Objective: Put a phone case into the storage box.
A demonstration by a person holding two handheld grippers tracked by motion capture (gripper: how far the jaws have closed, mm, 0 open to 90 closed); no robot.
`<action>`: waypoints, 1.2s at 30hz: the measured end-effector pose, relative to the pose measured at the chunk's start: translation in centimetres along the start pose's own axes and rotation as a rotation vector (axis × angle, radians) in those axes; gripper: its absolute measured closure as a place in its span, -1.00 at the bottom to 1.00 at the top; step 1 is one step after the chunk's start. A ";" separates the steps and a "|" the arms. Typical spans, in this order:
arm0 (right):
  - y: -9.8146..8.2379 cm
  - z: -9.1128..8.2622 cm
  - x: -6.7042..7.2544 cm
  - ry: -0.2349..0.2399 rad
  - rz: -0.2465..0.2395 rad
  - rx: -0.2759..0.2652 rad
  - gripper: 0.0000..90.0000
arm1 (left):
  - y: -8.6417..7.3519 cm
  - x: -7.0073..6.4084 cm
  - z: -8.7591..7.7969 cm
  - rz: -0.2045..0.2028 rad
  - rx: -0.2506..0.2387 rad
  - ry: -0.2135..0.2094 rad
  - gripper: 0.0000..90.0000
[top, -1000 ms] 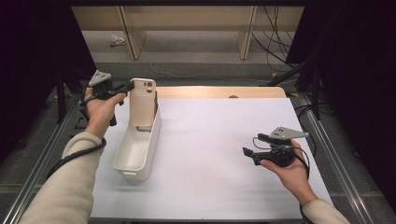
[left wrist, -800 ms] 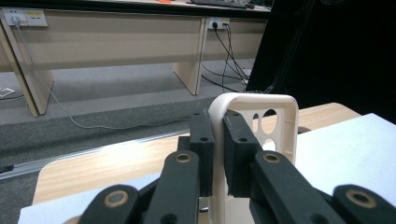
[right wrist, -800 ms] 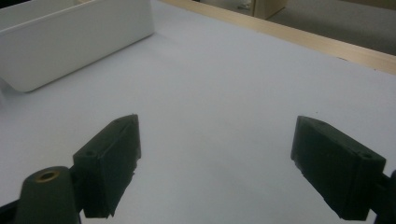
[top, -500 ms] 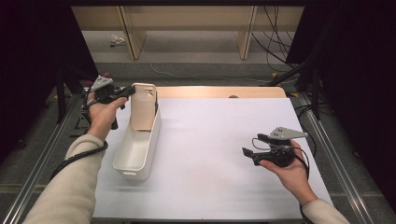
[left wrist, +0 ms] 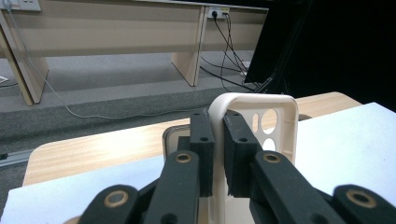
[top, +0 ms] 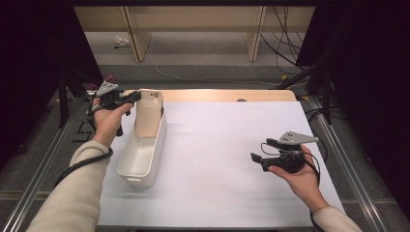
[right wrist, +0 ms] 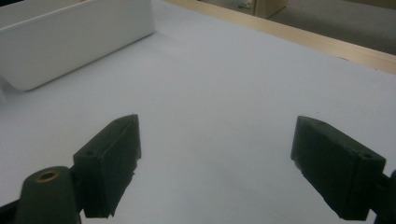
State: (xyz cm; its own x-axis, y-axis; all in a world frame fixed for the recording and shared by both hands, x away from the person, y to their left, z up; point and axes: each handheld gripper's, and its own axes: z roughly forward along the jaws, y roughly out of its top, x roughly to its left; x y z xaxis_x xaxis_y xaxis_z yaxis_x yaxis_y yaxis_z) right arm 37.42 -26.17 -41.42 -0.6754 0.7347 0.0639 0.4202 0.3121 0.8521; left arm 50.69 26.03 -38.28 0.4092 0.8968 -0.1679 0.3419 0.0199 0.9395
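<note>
The left hand-held gripper [top: 136,96] was clenched on the top rim of a beige lid [top: 148,114], which stood upright at the far end of a white bin [top: 141,159]. The bin lay along the left edge of the white counter [top: 217,159], its near end short of the front edge. The right hand-held gripper [top: 255,158] rested released, jaws wide apart over bare counter, well apart from the bin, with open room between them.
</note>
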 end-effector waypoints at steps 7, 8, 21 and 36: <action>0.0 0.0 0.0 0.000 0.001 0.002 -0.63 | -0.7 0.2 0.1 0.000 0.007 0.002 0.85; 0.0 0.0 0.0 0.000 0.001 0.002 -0.63 | -0.8 0.3 0.2 0.003 0.006 0.004 0.85; 0.0 0.0 -0.1 0.001 0.002 0.001 -0.63 | -1.4 0.5 0.8 -0.003 0.015 0.009 0.84; 0.0 -0.1 -0.1 0.002 0.002 0.001 -0.63 | -2.4 0.9 1.6 -0.012 0.047 0.029 0.83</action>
State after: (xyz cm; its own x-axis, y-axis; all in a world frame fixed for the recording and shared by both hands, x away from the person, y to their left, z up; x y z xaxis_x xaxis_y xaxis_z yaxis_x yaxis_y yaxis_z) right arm 37.45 -26.29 -41.41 -0.6756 0.7342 0.0665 0.4222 0.3114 0.8513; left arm 51.60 26.07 -41.12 0.3802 0.9093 -0.1691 0.3858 0.0103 0.9225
